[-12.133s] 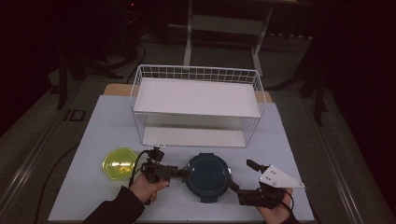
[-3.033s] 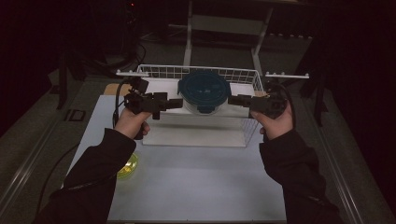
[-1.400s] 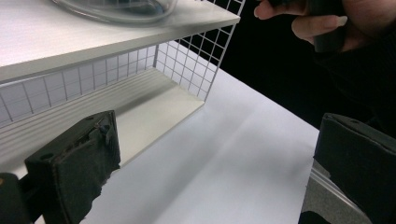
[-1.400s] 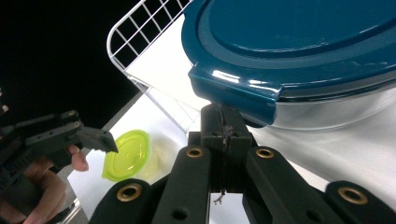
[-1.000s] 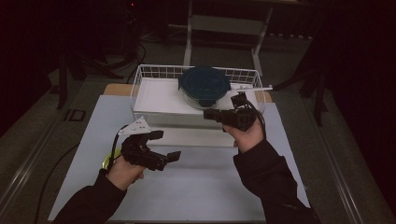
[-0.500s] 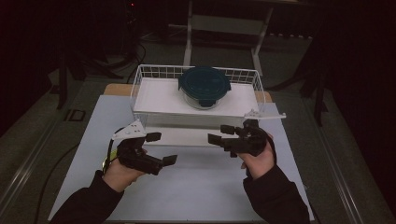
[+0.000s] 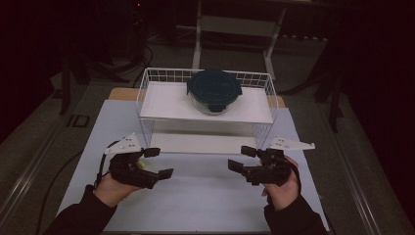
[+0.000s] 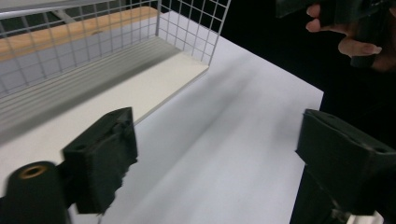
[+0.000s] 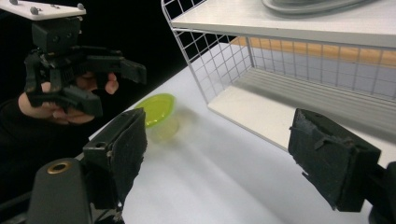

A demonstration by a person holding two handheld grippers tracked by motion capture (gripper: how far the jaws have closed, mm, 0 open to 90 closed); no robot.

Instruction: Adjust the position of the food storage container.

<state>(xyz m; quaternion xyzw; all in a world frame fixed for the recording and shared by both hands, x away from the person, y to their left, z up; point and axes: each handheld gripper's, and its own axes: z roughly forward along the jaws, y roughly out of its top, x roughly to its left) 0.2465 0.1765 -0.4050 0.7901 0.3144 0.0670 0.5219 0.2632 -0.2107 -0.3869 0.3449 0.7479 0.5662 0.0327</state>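
Your left gripper (image 7: 155, 162) sits low at the near left of the table (image 7: 205, 196), jaws spread wide with nothing between them. In the left gripper view the two pads (image 8: 103, 156) stand far apart over bare white tabletop, with the rack's lower corner beyond them. Your right gripper (image 7: 241, 158) is at the near right, just in front of the rack's right leg, and its jaws are also wide apart and empty; the right gripper view shows the gap between them open onto the table and the rack's lower board.

The container (image 7: 214, 90), dark lid on, rests on the upper shelf of the wire rack (image 7: 147, 88), toward the right of the middle. Neither gripper touches it; both are well apart from it, down at table level.

Half a second ago your right gripper was a little higher and nearer the rack's front edge; now it has dropped back toward you. Your left gripper has barely shifted from its place. Three seconds ago both grippers were clamped on the container from either side above the shelf; now it stands alone there.

The yellow dish (image 9: 156, 109) lies on the table just behind your left gripper, mostly hidden by it in the high view.
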